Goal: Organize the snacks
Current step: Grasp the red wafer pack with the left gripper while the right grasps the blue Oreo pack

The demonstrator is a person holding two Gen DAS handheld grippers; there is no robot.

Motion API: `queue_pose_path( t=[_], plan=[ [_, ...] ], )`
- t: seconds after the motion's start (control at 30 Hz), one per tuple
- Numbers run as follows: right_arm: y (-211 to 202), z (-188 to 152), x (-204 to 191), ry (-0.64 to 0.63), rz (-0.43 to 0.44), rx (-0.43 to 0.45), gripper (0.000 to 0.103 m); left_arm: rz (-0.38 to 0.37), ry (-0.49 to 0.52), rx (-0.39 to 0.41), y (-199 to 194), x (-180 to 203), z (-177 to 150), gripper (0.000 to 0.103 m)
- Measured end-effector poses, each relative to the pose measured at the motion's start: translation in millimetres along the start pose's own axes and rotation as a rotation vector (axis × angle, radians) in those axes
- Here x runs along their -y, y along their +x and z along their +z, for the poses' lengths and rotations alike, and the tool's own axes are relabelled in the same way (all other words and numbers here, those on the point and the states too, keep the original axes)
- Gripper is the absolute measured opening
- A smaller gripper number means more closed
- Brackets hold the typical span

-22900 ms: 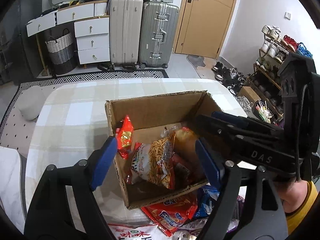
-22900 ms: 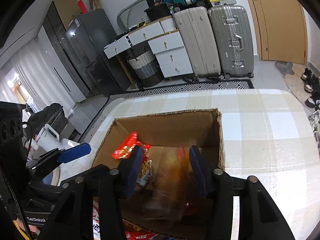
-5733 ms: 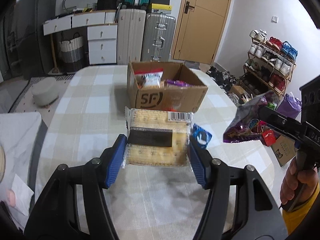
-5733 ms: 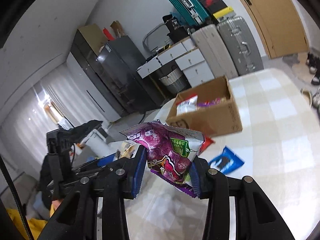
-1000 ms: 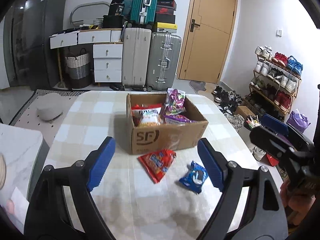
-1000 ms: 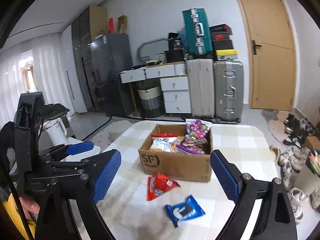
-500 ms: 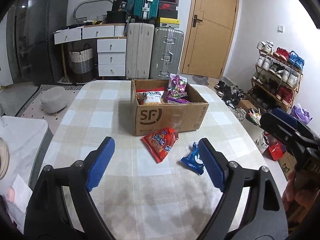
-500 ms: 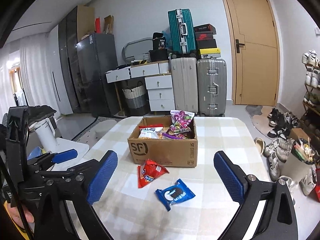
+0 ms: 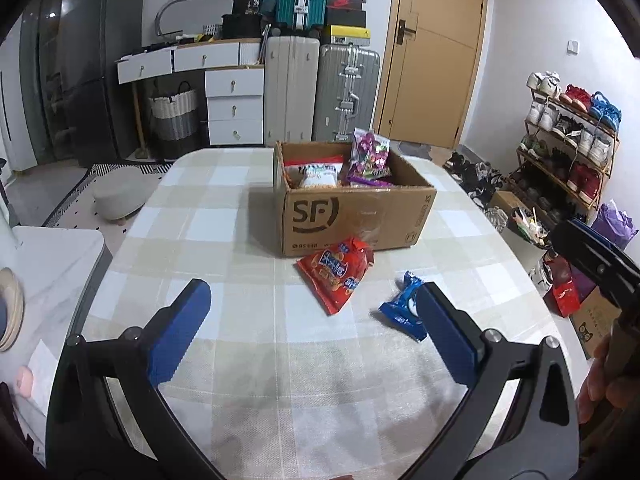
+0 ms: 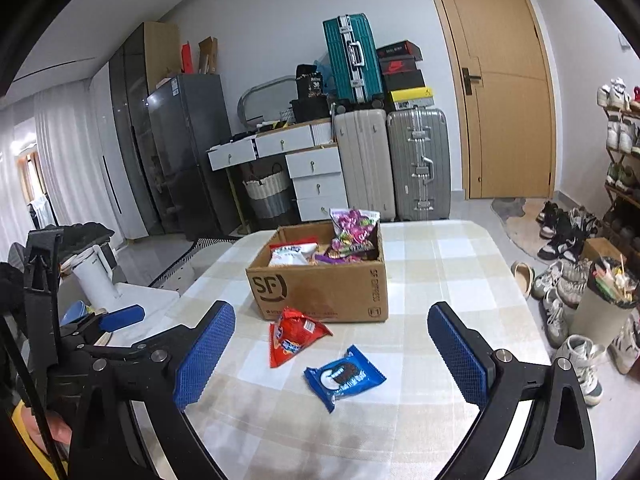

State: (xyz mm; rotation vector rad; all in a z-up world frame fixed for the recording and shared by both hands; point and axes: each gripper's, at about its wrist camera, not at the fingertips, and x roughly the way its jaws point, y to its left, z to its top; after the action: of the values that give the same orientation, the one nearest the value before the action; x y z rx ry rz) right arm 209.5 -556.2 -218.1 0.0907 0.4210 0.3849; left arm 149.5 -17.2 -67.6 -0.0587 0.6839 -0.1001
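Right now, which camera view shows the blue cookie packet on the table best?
The right wrist view. There the blue cookie packet lies whole and unobstructed on the table, with its printed face showing. In the left wrist view the same packet is partly hidden behind one blue pad of the left gripper, whose jaws stand open.

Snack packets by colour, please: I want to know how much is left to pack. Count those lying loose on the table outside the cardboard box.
Red packet: 1
Blue cookie packet: 1
Total loose on the table, in front of the cardboard box: 2
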Motion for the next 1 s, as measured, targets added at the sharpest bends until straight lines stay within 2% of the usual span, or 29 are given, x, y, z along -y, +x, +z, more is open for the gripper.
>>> queue_pose_path(
  t=[0.17, 0.4, 0.6, 0.8, 0.87, 0.93, 1.0],
  plan=[
    [19.2, -11.1, 12.0, 0.023, 0.017, -0.051, 0.099, -0.001, 0.003, -0.039, 24.1, -1.9, -3.9, 0.102],
    [55.2, -32.2, 29.9, 0.069, 0.093, -0.134, 0.099, 0.0, -0.002, -0.098, 66.3, -8.9, -10.4, 0.102],
    [84.8, -44.2, 34.1, 0.05, 0.13, -0.186, 0.099, -0.001, -0.01, -0.143, 98.2, -14.6, -13.1, 0.102],
    [118.3, -55.7, 34.5, -0.009, 0.138, -0.251, 0.099, 0.003, -0.012, -0.168, 122.8, -21.3, -13.7, 0.102],
    [128.6, -59.3, 31.6, -0.05, 0.136, -0.272, 0.096, 0.005, -0.019, -0.176, 130.3, -24.6, -14.0, 0.102],
    [138.4, -63.3, 27.2, -0.09, 0.149, -0.292, 0.089, 0.005, -0.027, -0.188, 137.4, -28.9, -15.0, 0.102],
    [148.3, -67.8, 22.0, -0.123, 0.147, -0.313, 0.089, 0.006, -0.032, -0.202, 145.1, -32.6, -16.2, 0.102]
  ],
)
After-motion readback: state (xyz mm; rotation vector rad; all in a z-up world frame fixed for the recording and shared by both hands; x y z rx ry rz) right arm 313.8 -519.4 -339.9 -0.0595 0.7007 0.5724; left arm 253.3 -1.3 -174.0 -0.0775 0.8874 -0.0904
